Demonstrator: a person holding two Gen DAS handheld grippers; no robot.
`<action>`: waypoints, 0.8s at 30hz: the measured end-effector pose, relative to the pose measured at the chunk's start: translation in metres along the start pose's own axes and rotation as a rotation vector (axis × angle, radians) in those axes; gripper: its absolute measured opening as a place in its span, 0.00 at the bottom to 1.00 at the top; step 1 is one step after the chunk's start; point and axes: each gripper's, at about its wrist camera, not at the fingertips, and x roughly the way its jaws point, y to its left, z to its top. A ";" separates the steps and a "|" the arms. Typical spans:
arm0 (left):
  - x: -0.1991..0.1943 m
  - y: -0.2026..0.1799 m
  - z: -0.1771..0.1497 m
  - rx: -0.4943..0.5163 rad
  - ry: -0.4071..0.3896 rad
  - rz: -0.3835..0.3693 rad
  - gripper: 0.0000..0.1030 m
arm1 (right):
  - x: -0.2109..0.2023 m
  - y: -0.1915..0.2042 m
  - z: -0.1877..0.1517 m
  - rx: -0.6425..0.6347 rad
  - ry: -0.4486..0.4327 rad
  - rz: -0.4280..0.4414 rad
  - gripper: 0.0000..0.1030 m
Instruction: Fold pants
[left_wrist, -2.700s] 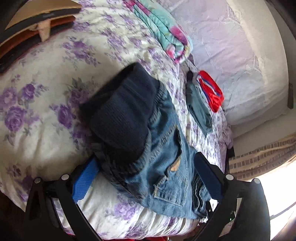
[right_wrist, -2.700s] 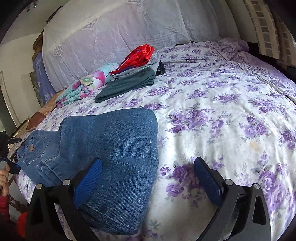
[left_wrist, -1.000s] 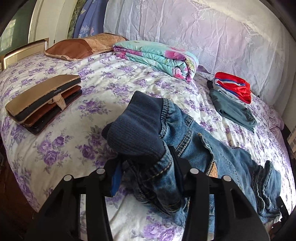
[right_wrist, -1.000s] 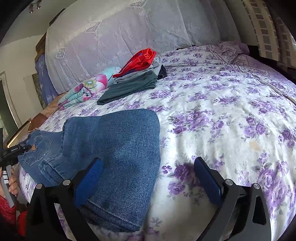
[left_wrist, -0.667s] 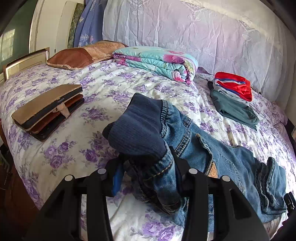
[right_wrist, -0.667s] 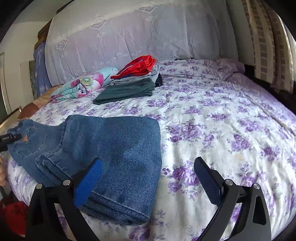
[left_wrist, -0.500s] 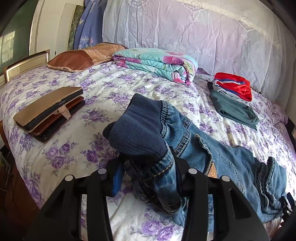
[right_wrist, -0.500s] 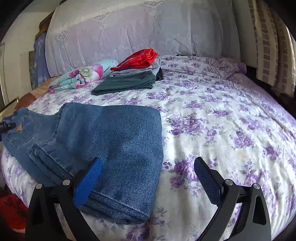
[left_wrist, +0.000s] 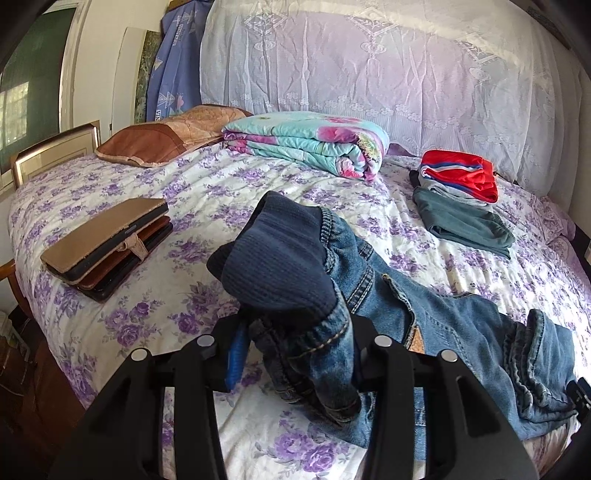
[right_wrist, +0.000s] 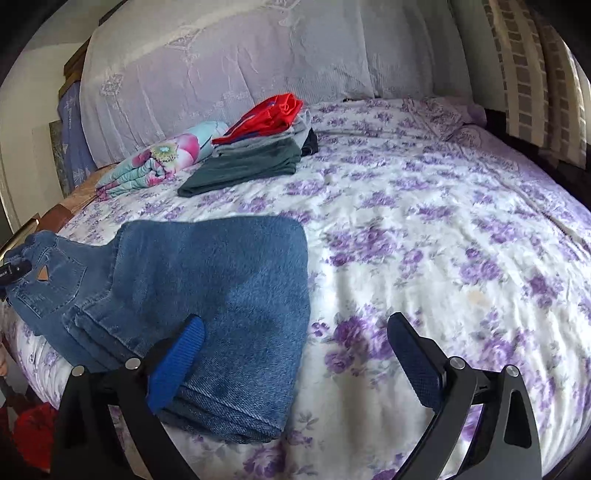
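Note:
Blue jeans (left_wrist: 436, 314) with a dark ribbed waistband (left_wrist: 280, 266) lie on the flowered bed. My left gripper (left_wrist: 295, 350) is shut on the waist end and holds it bunched a little above the sheet. In the right wrist view the jeans (right_wrist: 207, 280) lie folded lengthwise, legs flat toward me. My right gripper (right_wrist: 295, 354) is open above the folded leg end, its left finger (right_wrist: 177, 354) over the denim and its right finger (right_wrist: 413, 358) over the sheet. It holds nothing.
A folded floral blanket (left_wrist: 306, 144), a stack of folded clothes with a red top (left_wrist: 458, 192), brown wallets (left_wrist: 107, 240) and a brown pillow (left_wrist: 166, 136) lie on the bed (right_wrist: 443, 229). A lace-covered headboard (left_wrist: 369, 66) stands behind.
My left gripper closed on the jeans' waist and lifted it slightly, and its view levelled out. My right gripper stayed open and shifted a little over the leg end.

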 end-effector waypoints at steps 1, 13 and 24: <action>-0.002 -0.002 0.001 0.005 -0.006 0.001 0.39 | -0.005 -0.001 0.002 -0.011 -0.023 -0.019 0.97; -0.036 -0.033 0.014 0.091 -0.098 0.007 0.38 | 0.005 -0.010 -0.001 -0.040 0.024 -0.021 0.97; -0.047 -0.054 0.017 0.133 -0.133 0.024 0.38 | -0.013 -0.022 0.005 0.008 -0.028 0.007 0.97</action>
